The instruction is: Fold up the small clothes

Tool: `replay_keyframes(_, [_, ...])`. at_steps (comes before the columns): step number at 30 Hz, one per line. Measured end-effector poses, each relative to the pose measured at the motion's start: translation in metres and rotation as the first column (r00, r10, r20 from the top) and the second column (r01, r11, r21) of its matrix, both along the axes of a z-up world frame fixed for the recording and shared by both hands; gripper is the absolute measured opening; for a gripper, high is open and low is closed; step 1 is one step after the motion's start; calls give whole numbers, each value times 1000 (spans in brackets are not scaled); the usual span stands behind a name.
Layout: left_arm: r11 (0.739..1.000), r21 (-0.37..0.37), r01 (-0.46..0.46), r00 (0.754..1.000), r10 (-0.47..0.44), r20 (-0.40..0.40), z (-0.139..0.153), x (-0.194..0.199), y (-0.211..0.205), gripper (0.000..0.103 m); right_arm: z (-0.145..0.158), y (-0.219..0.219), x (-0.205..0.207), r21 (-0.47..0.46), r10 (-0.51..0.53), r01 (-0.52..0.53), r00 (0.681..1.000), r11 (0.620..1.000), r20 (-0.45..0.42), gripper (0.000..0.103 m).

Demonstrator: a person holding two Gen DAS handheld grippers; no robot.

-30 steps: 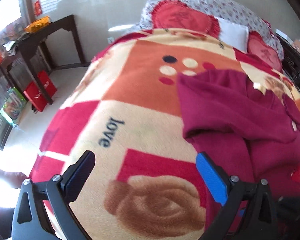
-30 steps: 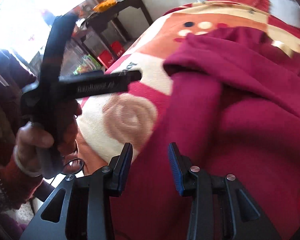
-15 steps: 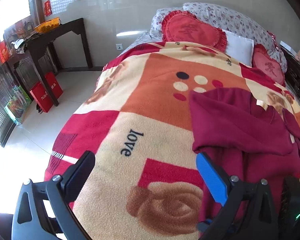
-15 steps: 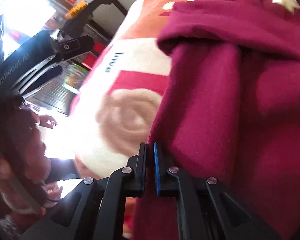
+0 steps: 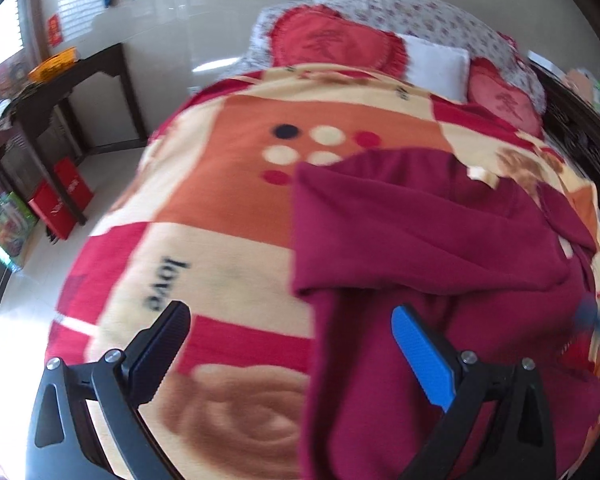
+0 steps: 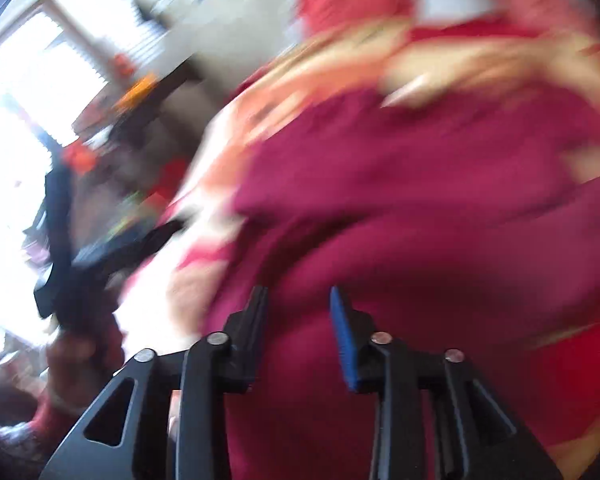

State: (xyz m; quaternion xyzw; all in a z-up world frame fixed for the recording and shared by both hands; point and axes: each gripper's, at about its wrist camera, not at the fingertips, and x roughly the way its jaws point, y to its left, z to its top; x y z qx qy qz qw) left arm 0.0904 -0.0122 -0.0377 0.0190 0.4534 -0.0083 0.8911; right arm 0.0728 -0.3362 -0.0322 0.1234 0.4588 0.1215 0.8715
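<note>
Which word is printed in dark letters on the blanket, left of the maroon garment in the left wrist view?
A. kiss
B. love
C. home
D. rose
B: the dark letters "love" sit on a cream patch of the blanket, left of the maroon garment and just ahead of the left claw.

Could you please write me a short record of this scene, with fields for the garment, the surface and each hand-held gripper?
garment: dark red top, partly folded, one flap laid over its body
surface: patterned blanket on a bed
left hand-held gripper: open, above the garment's left edge, holding nothing
right hand-held gripper: jaws have just been opening, apart, over the garment; view blurred
pillows: at the far end of the bed
</note>
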Motion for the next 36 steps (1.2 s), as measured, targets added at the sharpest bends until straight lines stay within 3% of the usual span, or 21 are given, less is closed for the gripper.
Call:
replay_keyframes(2, [1000,3,28,999,-28,-20,-8,2,-18,103,5,-46,17,-172,-114,118,993,978,33,26])
replay_keyframes(4, [999,16,51,998,-50,-35,-16,4,-33,103,-1,-73,43,-320,-164,167,986,933,38,27])
replay_keyframes(8, [995,47,86,994,-82,-65,-27,6,-54,103,-32,-100,84,-440,-121,86,991,894,-52,27])
replay_keyframes(10, [993,62,100,993,-96,-71,-30,7,-61,103,-37,-105,97,-437,-123,94,992,894,-38,21])
replay_keyframes(11, [992,67,104,992,-99,-72,-31,8,-63,103,-35,-113,98,-417,-131,115,991,901,-11,14])
replay_keyframes(12, [992,69,106,992,-100,-74,-31,9,-65,103,-27,-121,100,-359,-144,141,989,923,18,0])
replay_keyframes(14, [992,68,107,992,-102,-77,-32,11,-68,103,-13,-137,98,-246,-190,197,980,949,54,0])
replay_keyframes(16, [992,63,108,992,-103,-76,-31,12,-70,103,9,-158,81,-170,-253,271,960,947,120,0])
replay_keyframes(18, [992,58,113,991,-109,-72,-30,12,-73,103,27,-194,53,-88,-356,373,920,923,164,0])
replay_keyframes(20, [991,52,122,990,-118,-74,-31,12,-76,103,34,-235,27,-44,-479,491,864,870,158,0])
replay_keyframes(22, [989,53,135,988,-131,-79,-32,11,-81,103,31,-275,-2,-100,-609,619,785,779,113,0])
replay_keyframes(25, [986,61,157,985,-152,-76,-33,7,-89,103,30,-304,-30,-113,-711,715,699,690,80,7])
replay_keyframes(26, [985,63,163,984,-158,-77,-33,7,-91,103,31,-305,-32,-87,-705,710,705,699,81,8])
replay_keyframes(27, [984,63,167,984,-162,-77,-33,6,-93,103,33,-296,-31,-56,-664,669,743,741,81,10])
replay_keyframes(29, [984,60,169,983,-165,-77,-33,6,-96,103,33,-261,-13,-29,-522,526,849,850,82,14])
replay_keyframes(32, [985,55,166,984,-162,-73,-30,6,-97,103,24,-199,19,25,-325,324,945,946,39,19])
replay_keyframes(34, [985,54,163,985,-159,-70,-28,8,-96,103,7,-167,44,118,-257,258,966,959,-28,20])
replay_keyframes(36, [985,56,161,985,-157,-70,-27,10,-95,103,-12,-149,64,157,-262,273,961,949,-91,20])
